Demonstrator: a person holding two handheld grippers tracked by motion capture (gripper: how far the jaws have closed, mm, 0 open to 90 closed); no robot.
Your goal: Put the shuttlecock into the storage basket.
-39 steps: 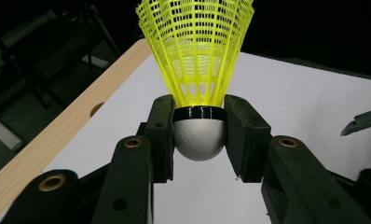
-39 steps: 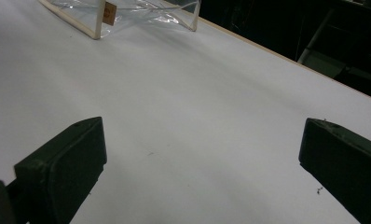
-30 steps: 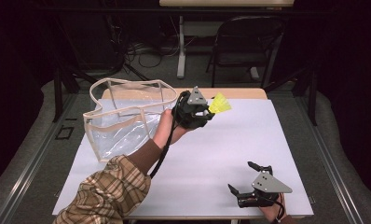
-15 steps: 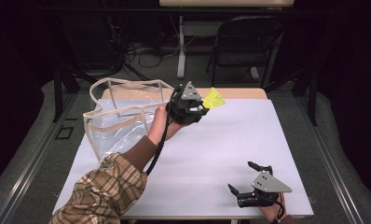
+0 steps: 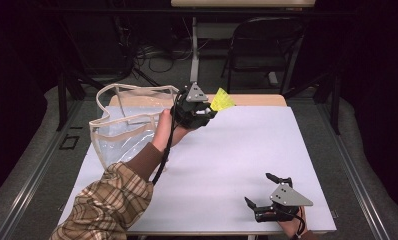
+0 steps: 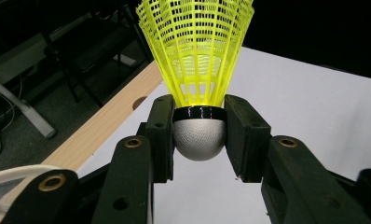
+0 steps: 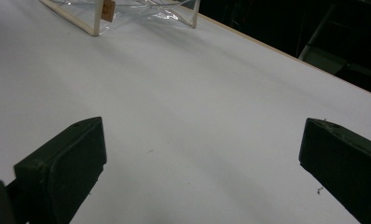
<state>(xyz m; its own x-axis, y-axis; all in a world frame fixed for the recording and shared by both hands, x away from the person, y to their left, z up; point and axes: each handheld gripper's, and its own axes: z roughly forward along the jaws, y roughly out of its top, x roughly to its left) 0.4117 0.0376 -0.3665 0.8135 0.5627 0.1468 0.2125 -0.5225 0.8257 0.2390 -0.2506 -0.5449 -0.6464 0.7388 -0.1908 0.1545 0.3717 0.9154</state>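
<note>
Yellow shuttlecock (image 6: 198,65) is up off the table near the far edge, just right of the clear bag (image 5: 124,130). Left gripper (image 5: 203,111) clamps its round cork nose, a good hold imo: skirt's light, springy plastic mesh and would crush. Right gripper (image 5: 267,192) rests w/ jaws spread, nothing between, on the white table (image 5: 227,160).
</note>
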